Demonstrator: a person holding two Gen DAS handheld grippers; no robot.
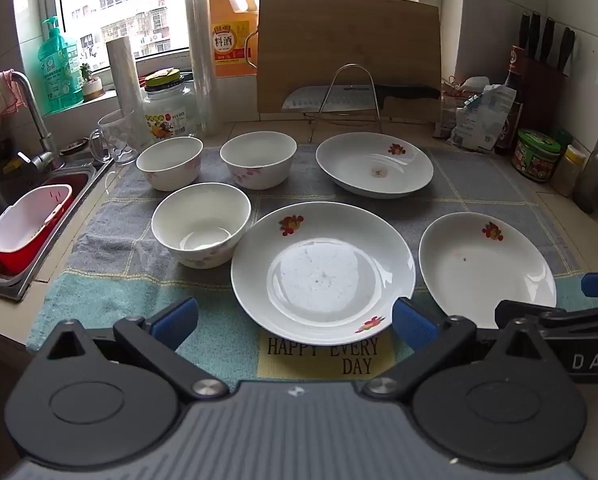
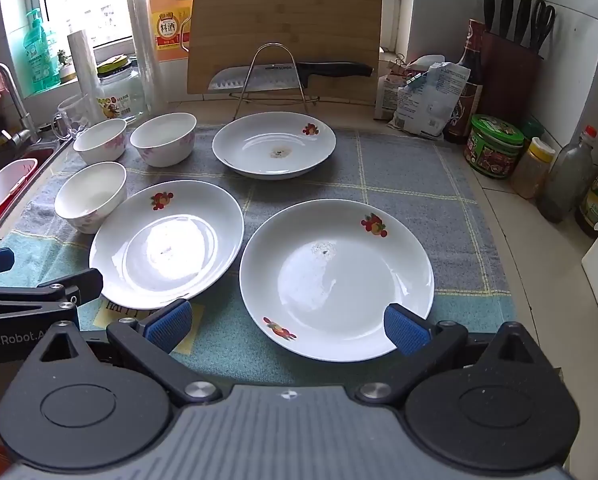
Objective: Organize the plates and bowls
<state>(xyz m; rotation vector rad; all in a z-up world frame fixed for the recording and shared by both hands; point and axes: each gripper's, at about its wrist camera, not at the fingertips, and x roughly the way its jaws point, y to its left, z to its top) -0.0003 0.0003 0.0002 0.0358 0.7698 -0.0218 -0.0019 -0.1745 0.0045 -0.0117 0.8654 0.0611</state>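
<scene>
My left tool point(image 1: 295, 322) and right tool point(image 2: 287, 326), both released, hover low. Each faces its own white fruit-printed ceramic plate point(image 1: 323, 268) point(image 2: 336, 278); I judge neither nearer.

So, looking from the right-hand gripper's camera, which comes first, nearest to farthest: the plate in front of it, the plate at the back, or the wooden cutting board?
From the right gripper, both fingers spread open:
1. The near plate, directly ahead, its rim between the fingertips.
2. The back plate, farther along the cloth, slightly left.
3. The cutting board, upright under the window.
</scene>
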